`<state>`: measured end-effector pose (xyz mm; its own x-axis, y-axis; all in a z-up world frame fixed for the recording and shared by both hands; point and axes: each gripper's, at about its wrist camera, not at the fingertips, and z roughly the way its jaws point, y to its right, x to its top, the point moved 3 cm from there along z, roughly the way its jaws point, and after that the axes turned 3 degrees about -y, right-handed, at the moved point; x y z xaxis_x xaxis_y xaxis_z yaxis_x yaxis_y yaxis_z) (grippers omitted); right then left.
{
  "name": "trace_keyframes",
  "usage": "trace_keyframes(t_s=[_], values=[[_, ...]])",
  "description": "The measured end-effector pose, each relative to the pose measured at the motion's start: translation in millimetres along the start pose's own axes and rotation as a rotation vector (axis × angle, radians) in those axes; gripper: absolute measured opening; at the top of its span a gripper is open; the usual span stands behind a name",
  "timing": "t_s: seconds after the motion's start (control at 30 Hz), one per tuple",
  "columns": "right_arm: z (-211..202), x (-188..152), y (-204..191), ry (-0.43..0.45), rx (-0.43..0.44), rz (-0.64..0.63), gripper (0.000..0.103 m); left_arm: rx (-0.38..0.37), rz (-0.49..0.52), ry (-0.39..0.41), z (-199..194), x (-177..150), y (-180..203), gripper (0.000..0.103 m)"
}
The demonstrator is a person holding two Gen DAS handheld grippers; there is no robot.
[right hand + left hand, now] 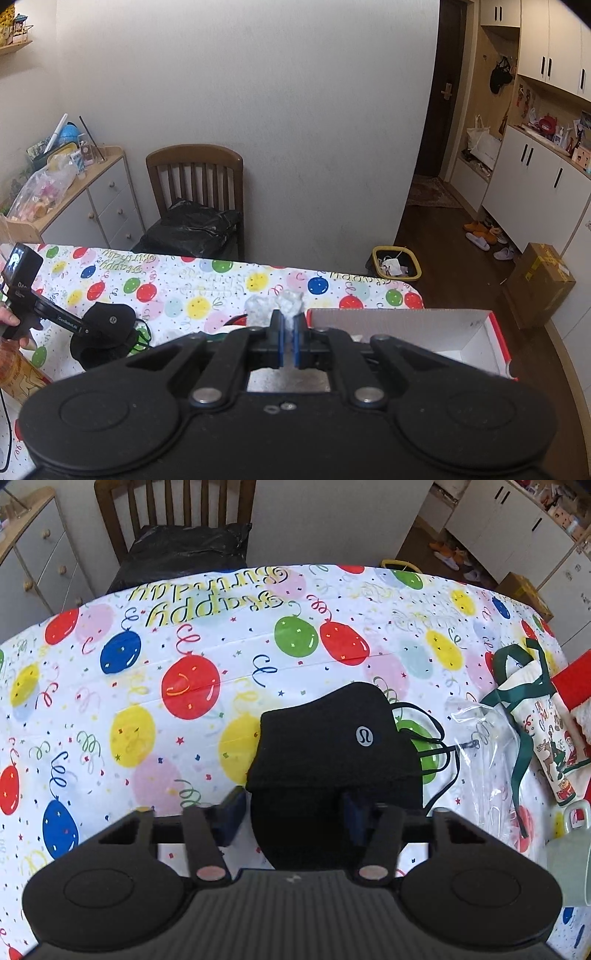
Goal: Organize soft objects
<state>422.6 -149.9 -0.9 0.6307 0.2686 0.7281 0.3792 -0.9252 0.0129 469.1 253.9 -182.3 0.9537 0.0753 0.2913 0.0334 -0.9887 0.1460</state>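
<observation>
Gripping plastic wrap [291,302], right claw [290,343].

Two wrist fisheyes, each looking forward along its own tongs.
Left view: low and close over the balloon-print covered surface [207,653], facing the brown slatted wooden chair [173,513]. Right view: higher and further back, facing the same chair [195,184]; shared also the black cloth face mask [332,738] [110,321].

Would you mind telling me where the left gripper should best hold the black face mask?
Probably the near folded edge of the black face mask, approached from the near side, where the left gripper straddles it. Its ear loops trail off to the right.
</observation>
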Motion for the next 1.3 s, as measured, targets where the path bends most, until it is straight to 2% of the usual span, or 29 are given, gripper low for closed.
trace_keyframes(t_s=[0.1,0.3,0.5,0.67,0.83,1.03,1.3], values=[[1.1,-0.7,0.5,-0.003,0.0,0.003,0.004,0.019,0.022,0.019,-1.3,1.0,3.1,0.033],[2.1,-0.8,1.9,-0.005,0.001,0.007,0.004,-0.001,0.035,0.059,-7.3,3.9,5.6,0.011],[-3.0,-0.7,3.1,0.011,0.008,0.014,0.004,0.014,0.009,0.128,-32.3,12.8,0.6,0.009],[-19.1,5.0,7.8,0.056,0.011,0.021,0.004,0.029,-0.052,0.211,-76.1,24.5,-7.6,0.009],[-41.3,12.6,17.0,0.108,0.013,0.013,0.004,0.049,-0.068,0.282,-125.4,30.0,0.2,0.009],[-69.0,22.6,34.4,0.167,0.008,0.0,0.004,0.074,-0.068,0.369,-185.2,26.3,32.8,0.009],[-95.6,21.4,78.7,0.229,0.019,0.018,0.004,0.056,-0.018,0.413,-232.8,12.5,113.1,0.009]])
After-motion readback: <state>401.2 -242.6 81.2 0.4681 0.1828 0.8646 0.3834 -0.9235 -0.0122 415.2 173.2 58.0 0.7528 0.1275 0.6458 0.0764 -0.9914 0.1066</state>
